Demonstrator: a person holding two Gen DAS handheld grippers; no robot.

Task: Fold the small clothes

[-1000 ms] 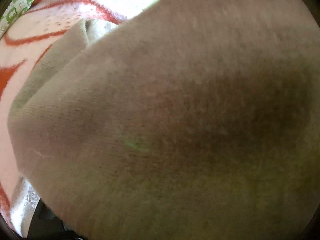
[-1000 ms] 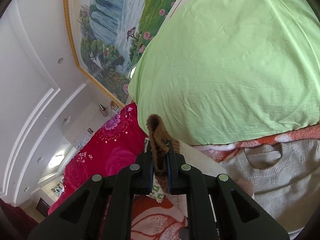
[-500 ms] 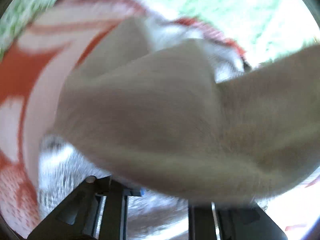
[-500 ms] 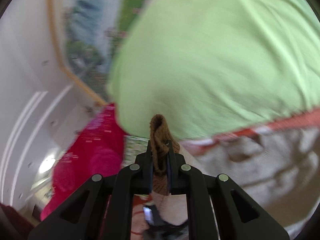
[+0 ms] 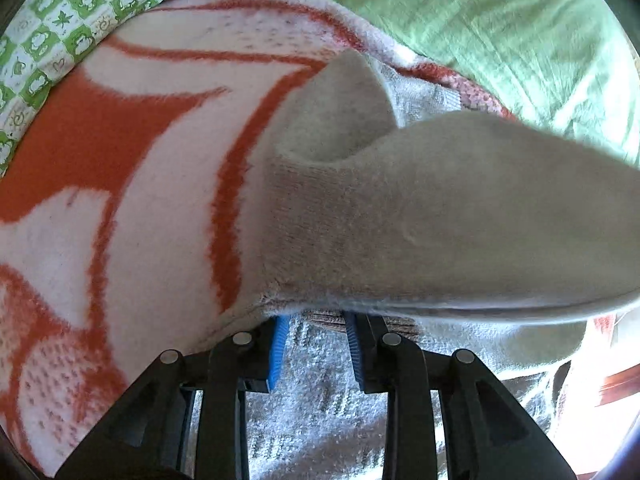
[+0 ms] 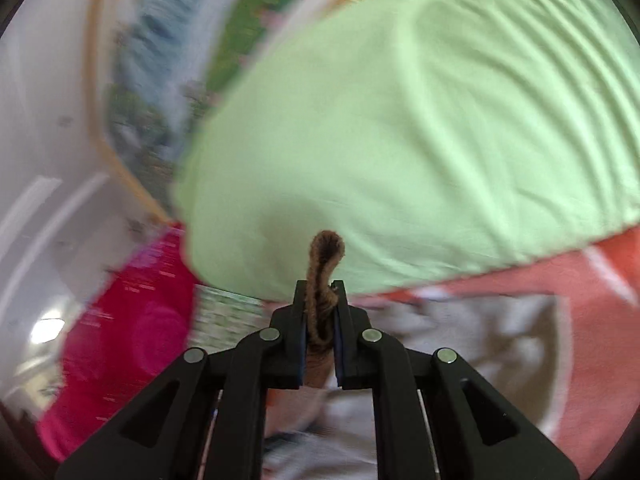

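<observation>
The left claw (image 5: 316, 328) stands parted, its blue pads (image 5: 280, 350) well apart, with a fold of the beige sweater (image 5: 440, 216) draped over the tips from 12 to 3 o'clock. Whether any cloth sits pinched between the pads I cannot tell; they look too far apart to grip. The risk here, as I judge it: the fold is only resting on the tips, so a tilt of the claw could let it slide off and undo the crease.

The right claw (image 6: 320, 312) is narrow, clamped on a brown knit edge (image 6: 322, 268) that pokes up at 12 o'clock — likely the sweater's trim. The view is smeared, so a fast swing could tug the thin edge out of the jaws or drag the body of the sweater askew.

The sweater lies on an orange-and-white blanket (image 5: 120, 152) on the bed. Around it: a green checked cloth (image 5: 60, 28) at 10 o'clock in the left view, a green sheet (image 6: 420, 140) at 12 to 2, a red quilt (image 6: 132, 332) at 8 in the right view. Nothing blocks the fold — though the plush blanket may catch the knit.
</observation>
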